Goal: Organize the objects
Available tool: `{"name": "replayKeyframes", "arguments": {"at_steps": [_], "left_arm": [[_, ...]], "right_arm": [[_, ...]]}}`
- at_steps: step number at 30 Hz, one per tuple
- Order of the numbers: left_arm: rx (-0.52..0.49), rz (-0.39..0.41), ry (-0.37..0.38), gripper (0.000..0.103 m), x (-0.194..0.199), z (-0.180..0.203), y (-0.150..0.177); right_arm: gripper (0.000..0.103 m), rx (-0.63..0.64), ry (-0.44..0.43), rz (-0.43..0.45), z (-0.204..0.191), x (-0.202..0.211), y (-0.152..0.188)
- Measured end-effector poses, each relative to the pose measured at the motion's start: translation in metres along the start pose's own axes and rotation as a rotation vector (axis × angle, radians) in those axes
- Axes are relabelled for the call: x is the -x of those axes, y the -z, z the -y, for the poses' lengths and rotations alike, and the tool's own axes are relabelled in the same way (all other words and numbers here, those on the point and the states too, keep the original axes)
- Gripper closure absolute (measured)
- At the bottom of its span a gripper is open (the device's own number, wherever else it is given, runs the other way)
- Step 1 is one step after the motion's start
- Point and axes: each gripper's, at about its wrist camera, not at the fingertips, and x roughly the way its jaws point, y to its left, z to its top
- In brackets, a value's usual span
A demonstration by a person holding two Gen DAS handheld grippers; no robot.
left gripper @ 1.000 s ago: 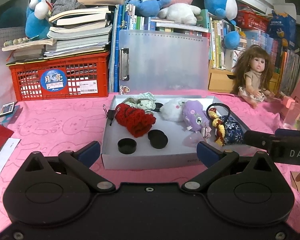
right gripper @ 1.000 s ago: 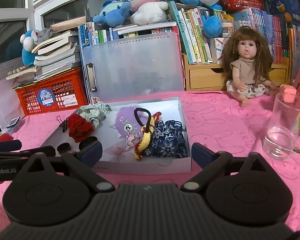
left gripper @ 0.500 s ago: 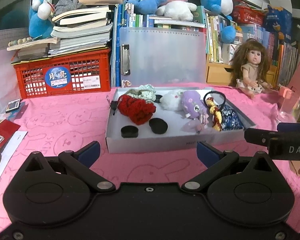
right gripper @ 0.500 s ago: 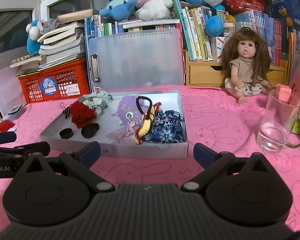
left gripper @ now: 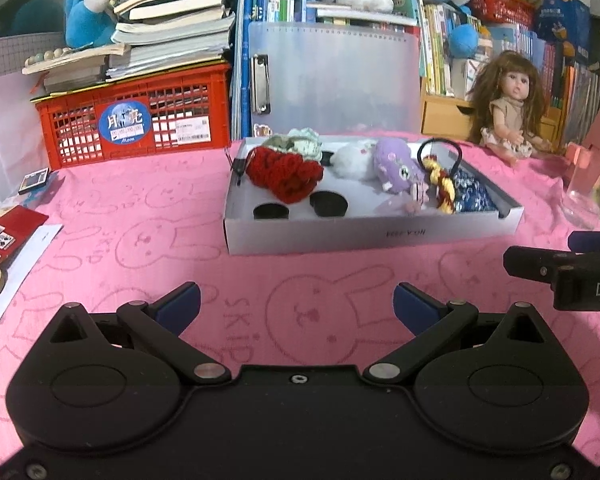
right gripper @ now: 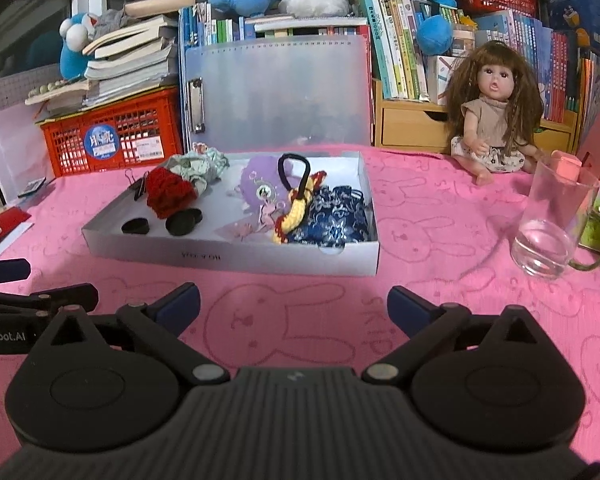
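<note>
Both grippers were held low over the near edge of the tabletop (right gripper: 440, 216), well short of the box (left gripper: 372, 234); the left gripper (left gripper: 296, 306) had its jaws spread with nothing between them, and the right gripper (right gripper: 294, 306) likewise. The box sat mid-table, toward the far edge, already holding the red knit piece (left gripper: 286, 174), two black caps (left gripper: 271, 212), a purple plush (left gripper: 396, 162), a yellow braided cord (left gripper: 440, 180) on a black hair tie (right gripper: 294, 172) and a blue patterned pouch (right gripper: 332, 216). Nothing loose was seen on the pink cloth near the box, so the task was judged mostly done. Main risk: the glass (right gripper: 552, 228) near the right edge stood close to the right gripper's likely path and could be tipped by a sideways sweep. A second risk: the cord, hair tie and pouch lay tangled together, so a pinch on one could drag the others out. The binder clip (right gripper: 138, 188) on the box's left rim could be knocked off. What lay under the plush was hidden; the box's print was too blurred to read; the left edge of the table was cut off, so stray items there could not be ruled out.
</note>
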Motion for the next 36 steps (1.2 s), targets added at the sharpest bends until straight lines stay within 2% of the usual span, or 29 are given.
{"name": "replayKeyframes", "arguments": {"at_steps": [11, 23, 36], "left_arm": [[0.013, -0.028, -0.016, 0.0, -0.007, 0.001, 0.009], [0.025, -0.059, -0.066, 0.0, -0.023, 0.002, 0.009], [0.032, -0.074, -0.096, 0.0, -0.031, 0.001, 0.009]], "right_arm": [[0.0, 0.032, 0.023, -0.049, -0.006, -0.009, 0.013], [0.0, 0.03, 0.048, -0.093, -0.01, -0.024, 0.016], [0.0, 0.038, 0.063, -0.108, -0.014, -0.032, 0.015]]}}
